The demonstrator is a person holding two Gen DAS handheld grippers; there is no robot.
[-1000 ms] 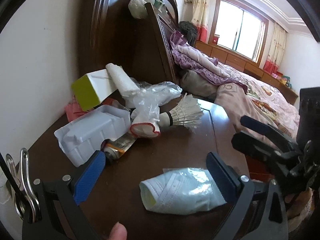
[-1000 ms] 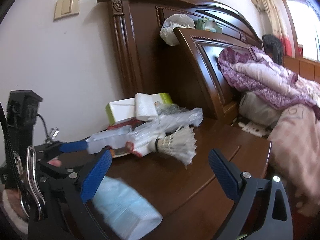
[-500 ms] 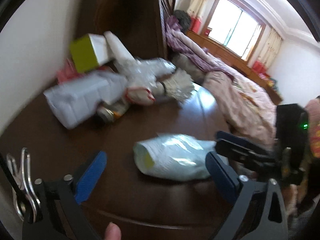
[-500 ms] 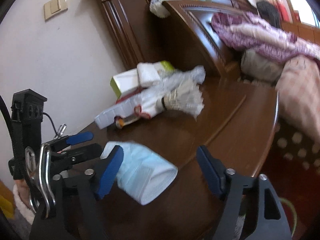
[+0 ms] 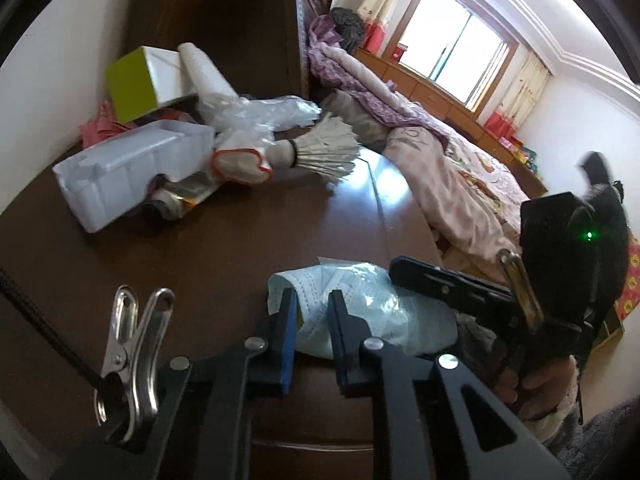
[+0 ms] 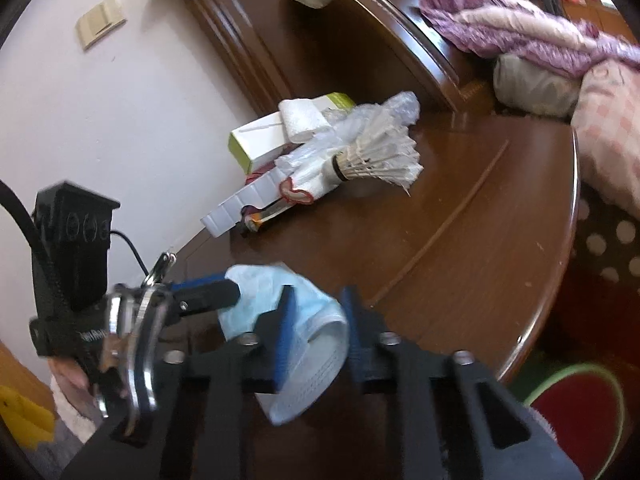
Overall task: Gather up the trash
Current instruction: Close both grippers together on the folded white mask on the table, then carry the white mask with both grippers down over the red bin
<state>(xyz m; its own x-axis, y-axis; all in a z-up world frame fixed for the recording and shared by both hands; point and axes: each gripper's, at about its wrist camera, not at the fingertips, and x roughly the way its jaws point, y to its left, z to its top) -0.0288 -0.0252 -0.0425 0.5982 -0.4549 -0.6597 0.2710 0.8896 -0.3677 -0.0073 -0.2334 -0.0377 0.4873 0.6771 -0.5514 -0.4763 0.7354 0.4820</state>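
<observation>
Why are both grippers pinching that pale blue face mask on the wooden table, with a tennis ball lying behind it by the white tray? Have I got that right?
Nearly. Both the left gripper and the right gripper are closing on the pale blue face mask on the wooden table. But the thing beside the white tray is a feathered shuttlecock, not a tennis ball, as the left wrist view shows.
</observation>
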